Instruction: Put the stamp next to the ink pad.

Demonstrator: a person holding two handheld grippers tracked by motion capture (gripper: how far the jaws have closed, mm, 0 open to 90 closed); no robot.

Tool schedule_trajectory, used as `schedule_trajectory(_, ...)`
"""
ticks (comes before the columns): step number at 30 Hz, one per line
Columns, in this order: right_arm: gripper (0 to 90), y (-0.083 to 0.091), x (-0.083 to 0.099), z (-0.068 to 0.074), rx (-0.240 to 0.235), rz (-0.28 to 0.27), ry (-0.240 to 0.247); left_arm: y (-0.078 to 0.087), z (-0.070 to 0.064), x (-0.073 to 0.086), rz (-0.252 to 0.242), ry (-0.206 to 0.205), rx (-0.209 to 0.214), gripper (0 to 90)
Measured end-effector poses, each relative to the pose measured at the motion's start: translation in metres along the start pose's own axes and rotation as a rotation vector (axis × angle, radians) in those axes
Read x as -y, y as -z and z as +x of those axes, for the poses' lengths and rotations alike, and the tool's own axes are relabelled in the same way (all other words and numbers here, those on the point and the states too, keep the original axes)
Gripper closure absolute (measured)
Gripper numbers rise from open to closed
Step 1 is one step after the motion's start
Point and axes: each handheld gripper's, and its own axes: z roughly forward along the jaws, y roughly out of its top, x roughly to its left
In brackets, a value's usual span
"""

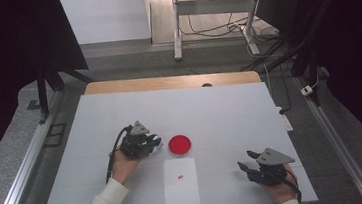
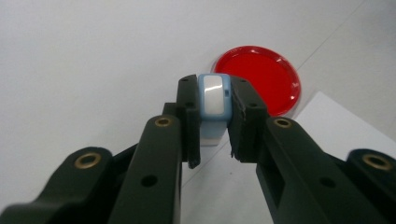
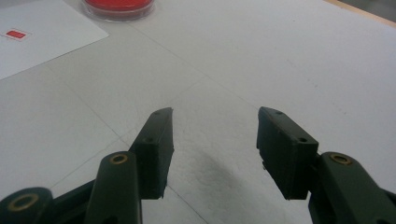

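1 smooth blue block [image 2: 214, 100], round red dish [image 2: 261, 77]

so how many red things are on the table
2: a round red dish near the table's middle, just ahead of the left tool, and a small red mark on the white sheet in front of it. Nothing seems hidden.

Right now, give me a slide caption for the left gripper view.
Left gripper clamps a small light-blue block with a white face, just short of a round red dish.
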Motion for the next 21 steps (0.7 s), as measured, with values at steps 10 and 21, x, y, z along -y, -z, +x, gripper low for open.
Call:
schedule_trajectory(10, 45.4, -0.002, 0.001, 0.000, 0.000, 0.008, -0.002, -0.016, 0.004, -0.003, 0.041, -0.014, -0.006, 75.1)
schedule_trajectory(21, 45.2, -0.001, 0.000, 0.001, 0.006, 0.009, -0.001, -0.023, 0.003, -0.003, 0.056, -0.024, -0.012, 74.5)
